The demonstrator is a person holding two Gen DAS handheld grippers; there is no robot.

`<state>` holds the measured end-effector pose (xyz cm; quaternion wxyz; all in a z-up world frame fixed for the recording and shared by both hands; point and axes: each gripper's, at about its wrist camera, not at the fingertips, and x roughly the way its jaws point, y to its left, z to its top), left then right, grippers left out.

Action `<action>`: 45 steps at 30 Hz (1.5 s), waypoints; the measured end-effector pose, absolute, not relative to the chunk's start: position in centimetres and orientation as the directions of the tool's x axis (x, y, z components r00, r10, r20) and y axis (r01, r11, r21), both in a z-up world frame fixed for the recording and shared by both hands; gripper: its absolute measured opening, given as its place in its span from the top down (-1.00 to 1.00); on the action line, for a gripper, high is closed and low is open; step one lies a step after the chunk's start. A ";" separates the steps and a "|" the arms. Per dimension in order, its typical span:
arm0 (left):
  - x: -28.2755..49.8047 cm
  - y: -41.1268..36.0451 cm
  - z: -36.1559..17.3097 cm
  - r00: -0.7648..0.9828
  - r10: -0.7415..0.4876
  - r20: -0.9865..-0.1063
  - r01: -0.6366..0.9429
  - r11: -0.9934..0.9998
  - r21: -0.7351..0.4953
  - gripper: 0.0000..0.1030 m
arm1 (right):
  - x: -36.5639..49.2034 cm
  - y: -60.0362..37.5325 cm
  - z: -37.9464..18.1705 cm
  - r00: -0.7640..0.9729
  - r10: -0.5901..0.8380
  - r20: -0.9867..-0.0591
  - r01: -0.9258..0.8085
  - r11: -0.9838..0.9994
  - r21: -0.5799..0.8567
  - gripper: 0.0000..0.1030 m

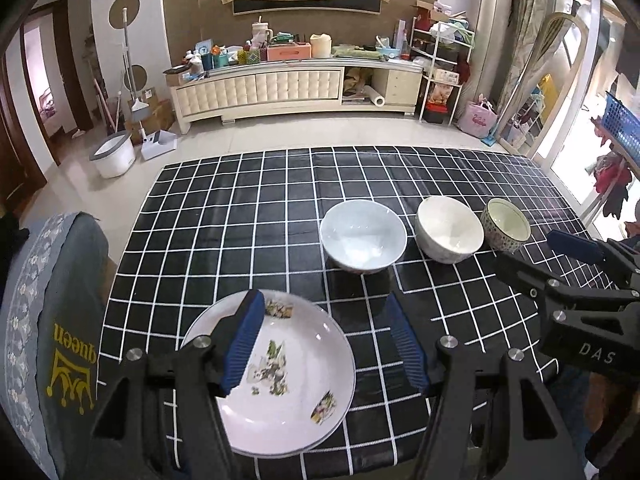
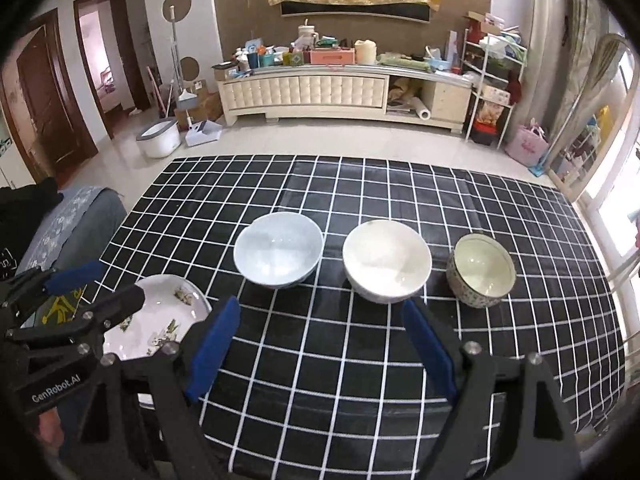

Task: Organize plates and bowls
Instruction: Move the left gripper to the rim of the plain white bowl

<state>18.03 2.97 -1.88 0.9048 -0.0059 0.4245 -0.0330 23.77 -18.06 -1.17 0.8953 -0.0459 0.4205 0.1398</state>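
Both sets of jaws spread, holding nothing. Plate (image 1: 280, 376) sits under my left gripper (image 1: 324, 344); three bowls (image 2: 386, 266) line up beyond it on the desk (image 2: 340, 360). Right gripper (image 2: 320, 348) should straddle the middle bowl's rim squarely before nesting.

Three bowls (image 2: 278, 250) in a row on the table (image 2: 360, 184), plate (image 1: 280, 364) front-left.

Three bowls (image 2: 278, 250) (image 2: 387, 261) (image 2: 481, 269) and one flowered plate (image 1: 288, 376) sit on the checked tablecloth (image 2: 360, 360).
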 end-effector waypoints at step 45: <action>35.7 3.6 -12.3 0.409 -0.100 -0.907 0.078 0.994 -0.074 -0.02 | 38.3 -13.6 -10.8 0.401 0.248 -0.882 -0.471 0.881 0.033 -0.37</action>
